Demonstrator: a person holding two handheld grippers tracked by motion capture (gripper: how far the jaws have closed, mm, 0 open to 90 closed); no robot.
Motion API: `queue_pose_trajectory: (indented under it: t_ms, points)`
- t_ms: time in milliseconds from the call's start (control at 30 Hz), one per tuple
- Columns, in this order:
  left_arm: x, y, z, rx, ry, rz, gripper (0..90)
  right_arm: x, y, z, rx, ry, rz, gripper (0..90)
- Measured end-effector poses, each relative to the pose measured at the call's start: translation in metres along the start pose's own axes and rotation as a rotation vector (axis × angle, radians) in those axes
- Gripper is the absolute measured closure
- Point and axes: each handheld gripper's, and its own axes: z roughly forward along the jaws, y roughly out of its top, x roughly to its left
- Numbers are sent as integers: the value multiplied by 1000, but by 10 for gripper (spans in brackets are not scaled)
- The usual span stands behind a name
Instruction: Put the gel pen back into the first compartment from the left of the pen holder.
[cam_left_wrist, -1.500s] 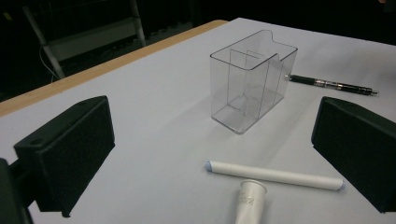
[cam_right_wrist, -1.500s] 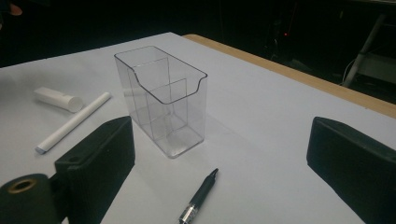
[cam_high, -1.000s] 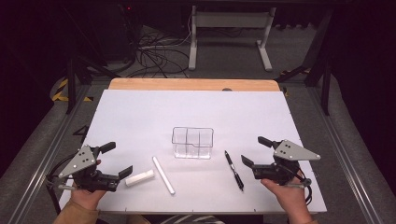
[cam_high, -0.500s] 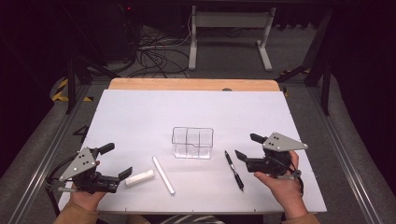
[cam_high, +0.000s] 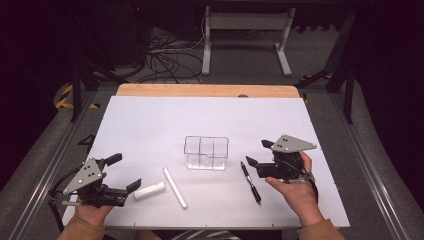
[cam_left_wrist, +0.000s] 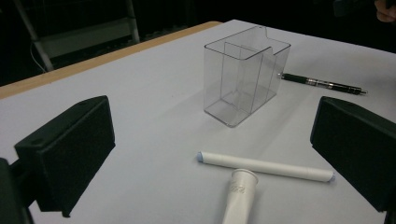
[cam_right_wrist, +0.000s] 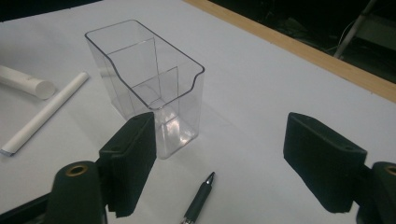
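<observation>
Nearest me, my left gripper (cam_high: 120, 173) hovers low over the white surface (cam_high: 150, 125), jaws wide open with nothing between them. Just beyond its jaws lie a short white tube (cam_high: 149, 190) and a long white stick (cam_high: 175, 187), the tube's end touching the stick's side, both on my side of the clear box (cam_high: 206, 153). My right gripper (cam_high: 259, 154) sits to the right of that box, its jaws have just been closing yet are open and empty. The black pen (cam_high: 250, 182) lies flat between this gripper and the box, its tip toward the box. The box stands upright, split into compartments.
</observation>
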Motion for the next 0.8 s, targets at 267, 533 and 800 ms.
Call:
queue_pose_trajectory:
  t_ms: [267,533,800]
  points:
    - [0,1,0,3,1,15,7,-5,2,10,47,28,33,270]
    - [0,0,0,5,4,14,7,-7,3,10,129,11,92,353]
    - [0,0,0,2,6,7,9,-9,4,12,181,55,142,396]
